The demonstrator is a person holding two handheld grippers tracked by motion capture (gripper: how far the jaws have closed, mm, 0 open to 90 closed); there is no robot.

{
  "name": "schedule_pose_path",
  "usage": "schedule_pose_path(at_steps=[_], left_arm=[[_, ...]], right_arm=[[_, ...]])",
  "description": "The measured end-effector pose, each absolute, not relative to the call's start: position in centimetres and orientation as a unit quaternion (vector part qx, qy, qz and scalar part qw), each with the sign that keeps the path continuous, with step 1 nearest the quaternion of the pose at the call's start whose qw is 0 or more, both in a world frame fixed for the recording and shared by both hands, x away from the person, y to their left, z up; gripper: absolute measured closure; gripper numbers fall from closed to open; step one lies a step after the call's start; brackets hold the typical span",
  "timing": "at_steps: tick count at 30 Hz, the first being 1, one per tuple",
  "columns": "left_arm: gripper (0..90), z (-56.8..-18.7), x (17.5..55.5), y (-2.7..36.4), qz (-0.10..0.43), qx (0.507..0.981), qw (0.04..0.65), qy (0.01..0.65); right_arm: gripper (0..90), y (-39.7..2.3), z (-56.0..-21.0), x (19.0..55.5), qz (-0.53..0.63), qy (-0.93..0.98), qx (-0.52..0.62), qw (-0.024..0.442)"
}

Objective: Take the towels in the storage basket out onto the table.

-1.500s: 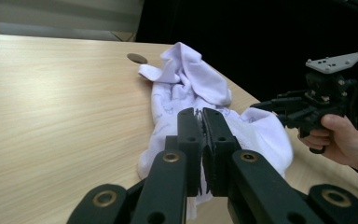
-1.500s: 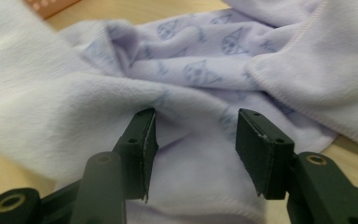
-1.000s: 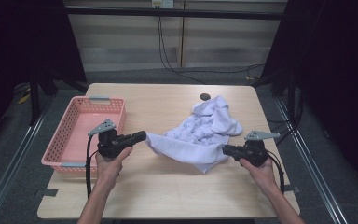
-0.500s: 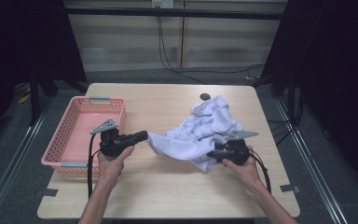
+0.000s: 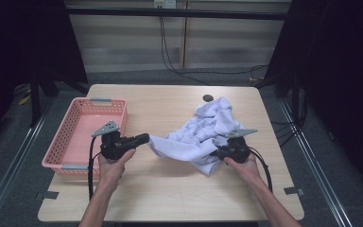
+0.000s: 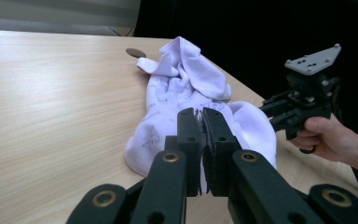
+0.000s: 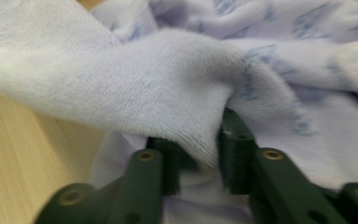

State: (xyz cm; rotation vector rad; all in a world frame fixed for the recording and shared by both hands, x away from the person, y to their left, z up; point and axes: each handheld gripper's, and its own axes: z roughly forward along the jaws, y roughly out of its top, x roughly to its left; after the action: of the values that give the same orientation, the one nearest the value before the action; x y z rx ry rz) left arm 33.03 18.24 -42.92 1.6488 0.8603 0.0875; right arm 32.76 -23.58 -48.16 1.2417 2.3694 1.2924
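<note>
- Pinching a thick fold of the white towel [image 7: 168, 93] between the jaws of the right gripper [image 5: 220, 152], jaws just closing in on it, at the towel's near right edge.
- Holding the left gripper [image 5: 142, 139] squeezed tight on the towel's left corner, just left of the heap.
- Lying crumpled on the table [image 5: 170, 109], towel reaching toward the far right.
- Sitting well left of the towel, a pink basket [image 5: 66, 137].
</note>
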Motion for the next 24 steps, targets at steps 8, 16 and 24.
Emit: schedule_pose_path(at_steps=[8,16,24], left_arm=[[86.9,-41.5,33.0,16.5,0.028,0.717,0.607,0.342],[86.9,-34.2,34.1,14.5,0.065,0.703,0.644,0.295],[87.0,-26.4,33.6,14.4,0.109,0.686,0.676,0.247]], right_arm=[[84.2,-28.9,-42.3,31.4,0.484,0.755,0.424,0.125],[84.6,-31.6,-34.3,31.9,0.519,0.726,0.410,0.189],[84.7,-32.2,-25.3,31.7,0.574,0.685,0.379,0.239]])
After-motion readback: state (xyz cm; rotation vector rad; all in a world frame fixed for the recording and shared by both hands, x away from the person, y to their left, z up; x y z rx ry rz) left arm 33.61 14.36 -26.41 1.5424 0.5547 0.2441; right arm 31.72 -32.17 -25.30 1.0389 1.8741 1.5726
